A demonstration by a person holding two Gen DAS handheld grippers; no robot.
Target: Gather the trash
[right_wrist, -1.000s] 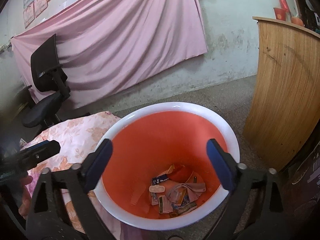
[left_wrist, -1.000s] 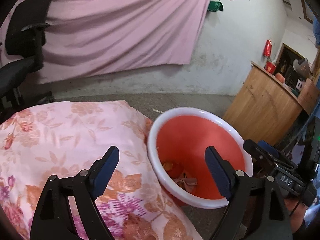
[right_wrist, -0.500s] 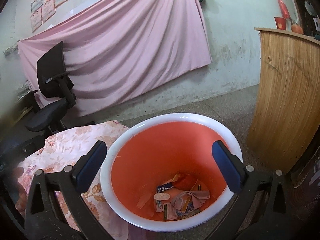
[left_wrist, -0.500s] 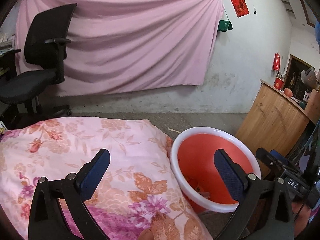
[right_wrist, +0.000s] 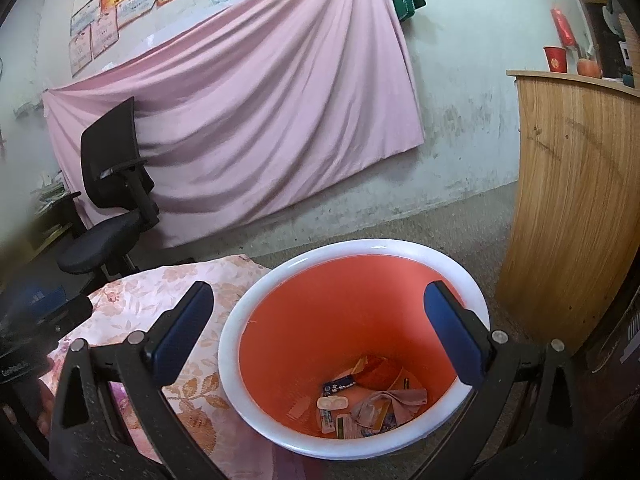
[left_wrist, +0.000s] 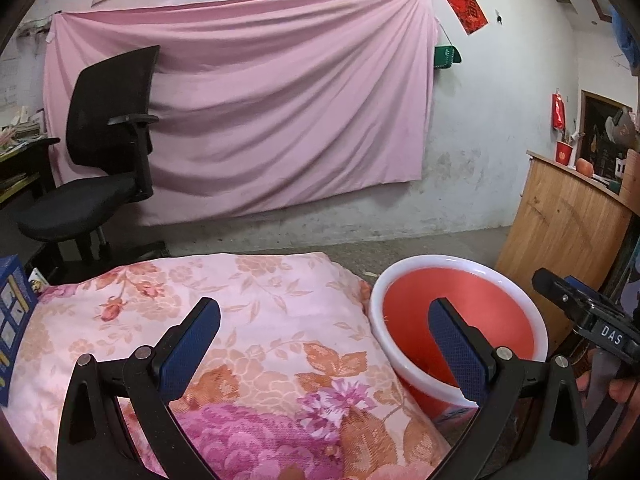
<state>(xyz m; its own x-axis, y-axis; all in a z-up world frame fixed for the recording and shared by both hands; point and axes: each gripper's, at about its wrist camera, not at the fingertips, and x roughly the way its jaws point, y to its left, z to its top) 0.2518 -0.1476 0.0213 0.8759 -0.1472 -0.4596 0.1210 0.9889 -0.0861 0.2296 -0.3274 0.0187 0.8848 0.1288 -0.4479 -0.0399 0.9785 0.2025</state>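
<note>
In the left wrist view the bin [left_wrist: 460,320] wall hides its bottom. A blue box [left_wrist: 12,320] is cut off at the left edge. In the right wrist view the wrappers [right_wrist: 360,404] carry print too small to read.

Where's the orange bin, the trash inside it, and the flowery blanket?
orange bin [right_wrist: 400,248]: right wrist view, on its white far rim.
trash [right_wrist: 368,408]: right wrist view, middle of the wrapper pile at the bottom.
flowery blanket [left_wrist: 280,320]: left wrist view, on its top surface.
</note>
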